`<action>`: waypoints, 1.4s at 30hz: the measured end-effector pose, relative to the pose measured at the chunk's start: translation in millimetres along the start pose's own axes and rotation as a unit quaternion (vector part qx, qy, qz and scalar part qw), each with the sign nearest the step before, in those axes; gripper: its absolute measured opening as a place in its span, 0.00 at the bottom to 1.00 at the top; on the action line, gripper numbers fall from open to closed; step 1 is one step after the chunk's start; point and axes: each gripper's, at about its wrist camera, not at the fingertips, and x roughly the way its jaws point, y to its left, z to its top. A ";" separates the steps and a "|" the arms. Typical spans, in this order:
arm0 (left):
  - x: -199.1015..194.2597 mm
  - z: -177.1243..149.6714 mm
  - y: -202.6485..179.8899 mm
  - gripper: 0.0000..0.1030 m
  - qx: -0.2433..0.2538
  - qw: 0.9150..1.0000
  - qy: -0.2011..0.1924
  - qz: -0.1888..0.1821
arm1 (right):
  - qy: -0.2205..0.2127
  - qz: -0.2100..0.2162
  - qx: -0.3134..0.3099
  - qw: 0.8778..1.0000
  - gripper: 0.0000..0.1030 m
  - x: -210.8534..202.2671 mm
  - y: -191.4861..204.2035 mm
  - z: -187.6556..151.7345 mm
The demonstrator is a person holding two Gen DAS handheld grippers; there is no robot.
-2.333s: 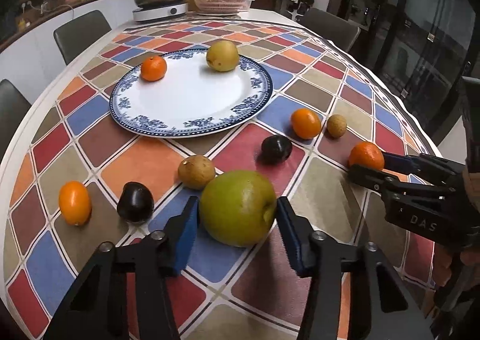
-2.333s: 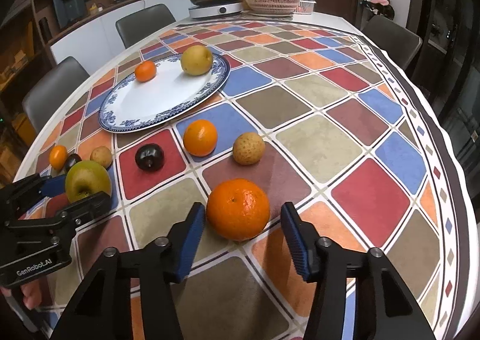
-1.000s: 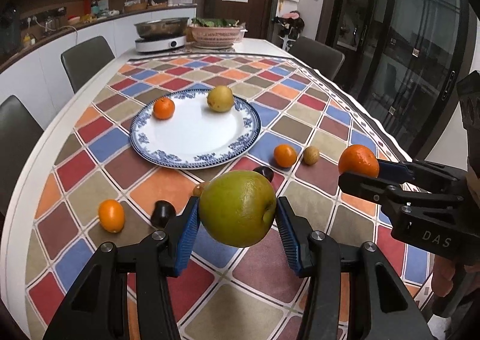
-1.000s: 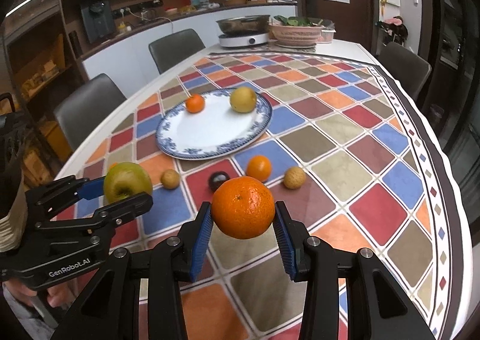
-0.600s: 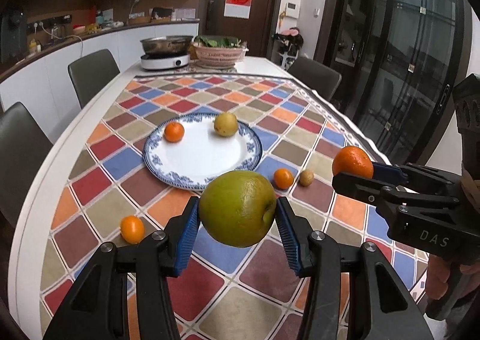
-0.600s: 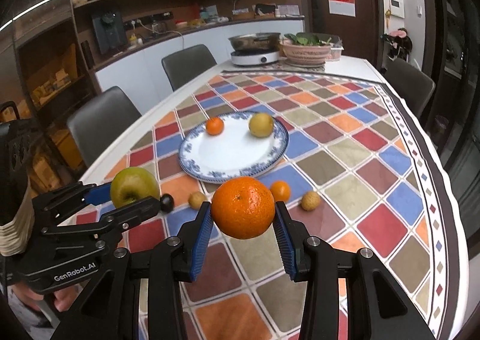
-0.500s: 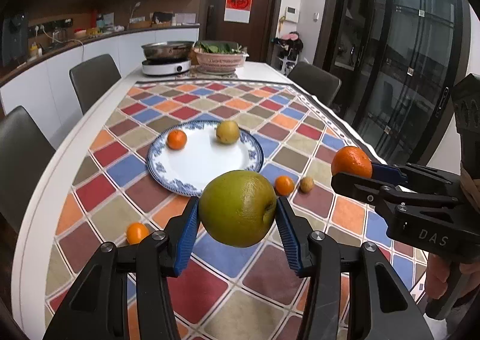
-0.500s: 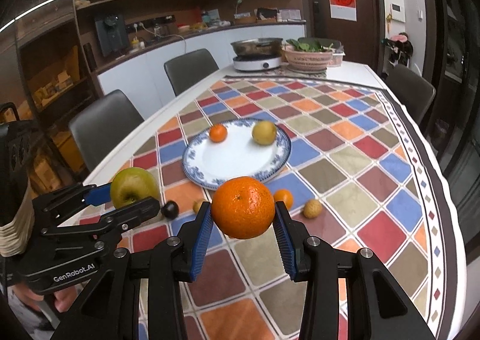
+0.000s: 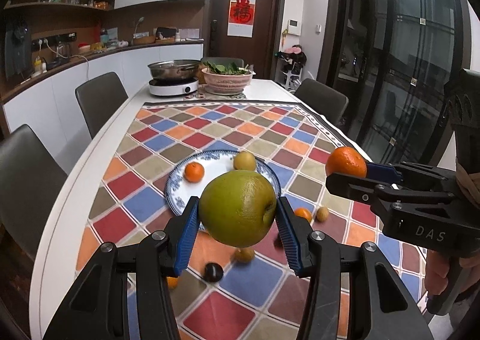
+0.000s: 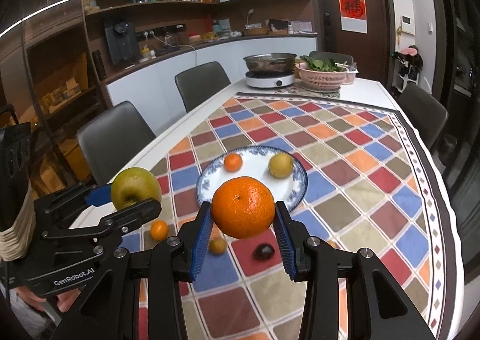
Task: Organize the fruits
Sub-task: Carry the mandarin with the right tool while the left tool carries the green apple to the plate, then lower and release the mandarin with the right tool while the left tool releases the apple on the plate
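A green apple (image 9: 237,208) is clamped between the blue pads of the left gripper (image 9: 237,221) at lower centre, held above the table (image 9: 210,127). An orange (image 10: 243,206) is gripped likewise by the right gripper (image 10: 243,227). On the plate (image 9: 177,190) at centre, a mandarin (image 9: 194,172) and a pear (image 9: 244,160) are seen; smaller fruits lie below it.

"DAS" on right tool (image 9: 346,173), "GenRobot.AI" on left tool (image 10: 136,197)
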 end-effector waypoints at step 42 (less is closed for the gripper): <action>190.0 26.2 81.0 0.48 -0.034 0.987 0.156 -0.015 | 0.138 -0.020 0.019 0.990 0.41 194.6 -45.4 40.0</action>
